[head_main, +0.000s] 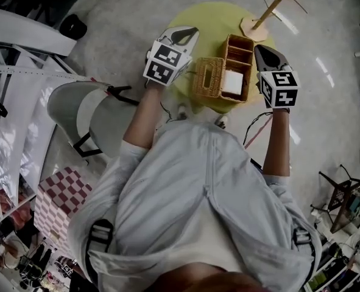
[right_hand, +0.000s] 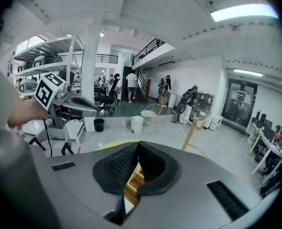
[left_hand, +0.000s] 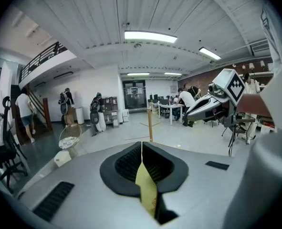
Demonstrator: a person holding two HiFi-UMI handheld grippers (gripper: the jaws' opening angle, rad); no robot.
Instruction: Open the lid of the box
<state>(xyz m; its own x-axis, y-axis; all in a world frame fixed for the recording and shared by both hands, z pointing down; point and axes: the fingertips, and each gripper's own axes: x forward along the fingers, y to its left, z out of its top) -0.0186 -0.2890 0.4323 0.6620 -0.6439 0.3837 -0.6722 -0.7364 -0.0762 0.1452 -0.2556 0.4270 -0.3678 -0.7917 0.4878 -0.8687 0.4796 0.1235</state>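
Observation:
A woven wicker box [head_main: 238, 52] stands on the round yellow table [head_main: 210, 17]. Its lid [head_main: 208, 78] is swung open and lies flat to the left of the box, with a white block [head_main: 232, 82] showing in the open near end. My left gripper [head_main: 187, 34] hovers just left of the lid, shut and empty. My right gripper [head_main: 263, 49] hangs by the box's right side, also shut and empty. In the left gripper view the pads [left_hand: 131, 162] meet over a yellow sliver. In the right gripper view wicker [right_hand: 132, 182] shows below the shut pads [right_hand: 119, 165].
A wooden post on a small base [head_main: 262, 18] stands at the table's far edge, right behind the box. A grey chair [head_main: 85, 111] sits left of the table, and a checkered cushion [head_main: 61, 190] lies further back left. Cables run on the floor below the table.

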